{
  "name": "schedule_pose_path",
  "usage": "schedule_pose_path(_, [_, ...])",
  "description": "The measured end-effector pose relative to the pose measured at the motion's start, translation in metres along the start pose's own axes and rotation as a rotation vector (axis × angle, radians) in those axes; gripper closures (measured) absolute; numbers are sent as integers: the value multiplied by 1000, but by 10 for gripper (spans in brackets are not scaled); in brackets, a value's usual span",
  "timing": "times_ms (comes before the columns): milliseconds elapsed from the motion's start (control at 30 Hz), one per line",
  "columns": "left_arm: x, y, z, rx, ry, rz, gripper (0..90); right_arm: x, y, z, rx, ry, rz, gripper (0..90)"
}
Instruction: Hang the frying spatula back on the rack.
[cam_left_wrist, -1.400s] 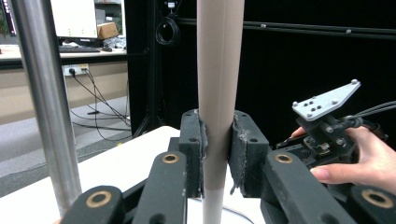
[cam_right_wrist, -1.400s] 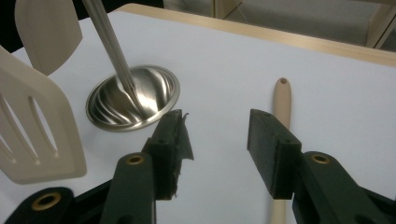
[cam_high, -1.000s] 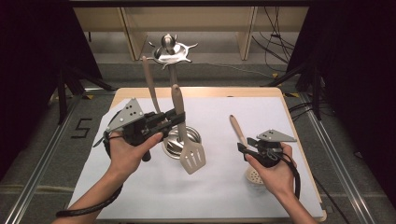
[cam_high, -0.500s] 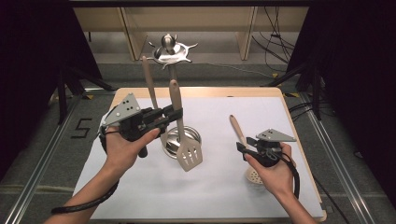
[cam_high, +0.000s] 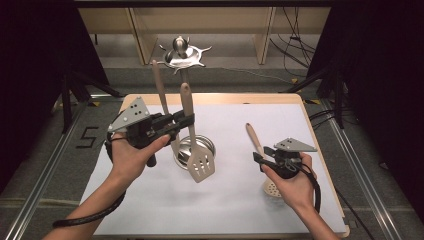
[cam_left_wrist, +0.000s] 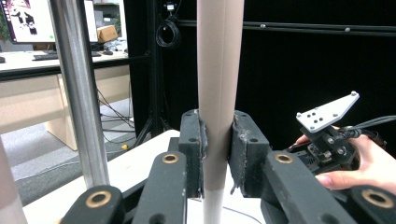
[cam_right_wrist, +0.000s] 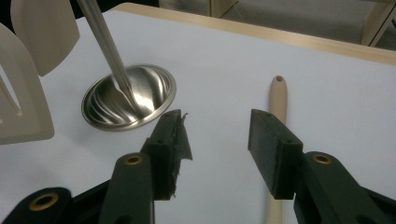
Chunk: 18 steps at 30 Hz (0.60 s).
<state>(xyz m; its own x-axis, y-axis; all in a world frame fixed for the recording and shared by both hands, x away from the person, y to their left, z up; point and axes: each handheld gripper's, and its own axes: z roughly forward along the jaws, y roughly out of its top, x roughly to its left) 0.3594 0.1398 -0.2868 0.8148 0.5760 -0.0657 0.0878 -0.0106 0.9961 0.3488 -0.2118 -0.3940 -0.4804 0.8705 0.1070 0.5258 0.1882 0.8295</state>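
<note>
Your left claw (cam_high: 186, 120) pinches the slotted spatula (cam_high: 201, 165) by its handle, hanging upright beside the rack's pole (cam_left_wrist: 79, 93), above the steel base (cam_high: 196, 148). Swing it carelessly and the blade may knock the pole or slip down through the pads. Your right claw (cam_right_wrist: 217, 140) is spread over the skimmer (cam_right_wrist: 276, 100) on the surface (cam_high: 235, 200).
</note>
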Motion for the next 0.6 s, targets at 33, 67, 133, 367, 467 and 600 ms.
schedule_pose_path(33, [0,0,1,-1,-2,2,755,0,0,0,0,1,-1,551])
schedule_pose_path(67, [0,1,1,0,-5,6,755,0,0,0,-1,5,5,550])
schedule_pose_path(133, [-1,2,1,-3,-8,2,755,-1,0,0,-9,8,-7,550])
schedule_pose_path(367, [5,6,-3,-1,-2,4,755,-1,0,0,-23,-1,-18,550])
schedule_pose_path(467, [8,6,-5,1,-3,-2,755,-1,0,0,-19,8,-15,549])
schedule_pose_path(600, [13,7,-8,7,-12,-16,754,-2,1,0,-31,8,-39,550])
